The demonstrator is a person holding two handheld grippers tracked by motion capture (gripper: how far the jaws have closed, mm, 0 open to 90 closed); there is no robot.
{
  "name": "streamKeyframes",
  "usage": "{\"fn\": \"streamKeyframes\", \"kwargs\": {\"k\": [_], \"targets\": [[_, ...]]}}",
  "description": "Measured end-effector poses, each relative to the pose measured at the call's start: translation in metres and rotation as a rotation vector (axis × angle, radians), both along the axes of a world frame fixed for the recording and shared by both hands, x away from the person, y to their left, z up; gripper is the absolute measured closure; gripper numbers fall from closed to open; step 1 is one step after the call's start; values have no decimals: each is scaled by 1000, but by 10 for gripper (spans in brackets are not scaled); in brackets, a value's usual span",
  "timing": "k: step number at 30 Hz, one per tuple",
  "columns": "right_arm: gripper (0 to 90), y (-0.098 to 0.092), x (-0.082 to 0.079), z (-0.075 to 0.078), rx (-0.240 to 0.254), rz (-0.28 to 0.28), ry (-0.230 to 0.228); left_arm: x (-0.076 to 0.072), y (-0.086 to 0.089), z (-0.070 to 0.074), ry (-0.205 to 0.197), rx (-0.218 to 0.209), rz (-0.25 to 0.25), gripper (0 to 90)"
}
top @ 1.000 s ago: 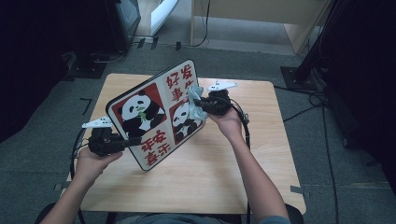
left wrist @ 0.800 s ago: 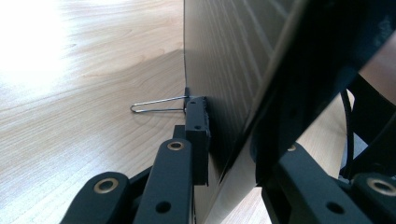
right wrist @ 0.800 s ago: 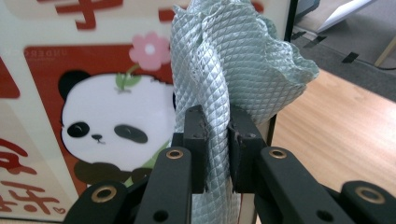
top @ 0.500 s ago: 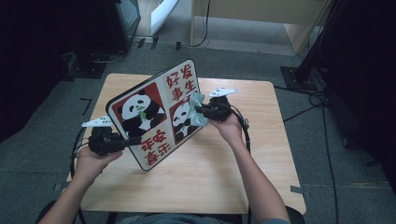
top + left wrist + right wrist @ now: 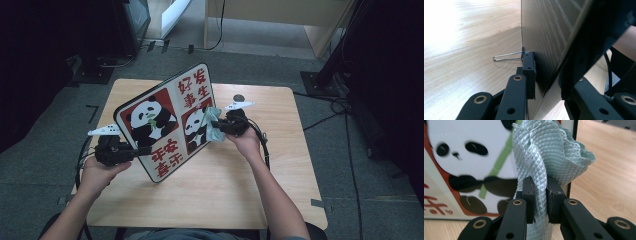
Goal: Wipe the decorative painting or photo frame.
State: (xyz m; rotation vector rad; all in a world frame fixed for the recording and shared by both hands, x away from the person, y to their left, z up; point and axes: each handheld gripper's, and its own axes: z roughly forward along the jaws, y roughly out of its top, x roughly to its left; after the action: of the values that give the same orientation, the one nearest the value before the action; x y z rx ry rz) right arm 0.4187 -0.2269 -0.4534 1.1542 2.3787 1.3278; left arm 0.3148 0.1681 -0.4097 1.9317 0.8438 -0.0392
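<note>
The panda board (image 5: 167, 122) stands tilted on its lower edge over the middle of the wooden table (image 5: 280, 190), its printed face with two pandas and red characters turned up toward the high camera. The left gripper (image 5: 131, 151) clamps the board's lower left edge, its jaws closed on the panel from both sides. In the left gripper view that hold is seen edge-on: the board (image 5: 544, 37) shows its plain wood-grain back, one jaw pad lies flat against it, and the other jaw is a dark blur on the far side. That view also shows a thin wire loop (image 5: 507, 56) jutting from the back of the board, just above the table.

At the board's right edge, the right gripper (image 5: 219, 126) holds a pale green cloth (image 5: 214, 125) against the printed face, beside the smaller panda. The right gripper view gives the detail: the cloth (image 5: 549, 155) has a quilted diamond weave, it is bunched and pinched firmly between the two jaws, and its ruffled top rests against the panda picture (image 5: 469, 157) near the board's black border.
</note>
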Motion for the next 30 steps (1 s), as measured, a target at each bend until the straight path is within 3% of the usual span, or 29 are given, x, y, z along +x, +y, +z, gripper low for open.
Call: {"fn": "streamKeyframes", "kwargs": {"k": [5,8,20,25,30], "targets": [[800,-2,0,-7,-26,-1,29,0,0,0,1,-2,-2,775],[801,-2,-1,-13,-27,-1,18,0,0,0,2,-3,-2,774],[807,-2,-1,-29,-56,6,84,0,-1,-1,0,-7,-2,770],[815,-4,0,-26,-67,10,111,0,-1,-1,-1,-7,-3,770],[815,-8,-2,-11,-33,5,75,0,-1,-1,-5,-3,-7,770]]}}
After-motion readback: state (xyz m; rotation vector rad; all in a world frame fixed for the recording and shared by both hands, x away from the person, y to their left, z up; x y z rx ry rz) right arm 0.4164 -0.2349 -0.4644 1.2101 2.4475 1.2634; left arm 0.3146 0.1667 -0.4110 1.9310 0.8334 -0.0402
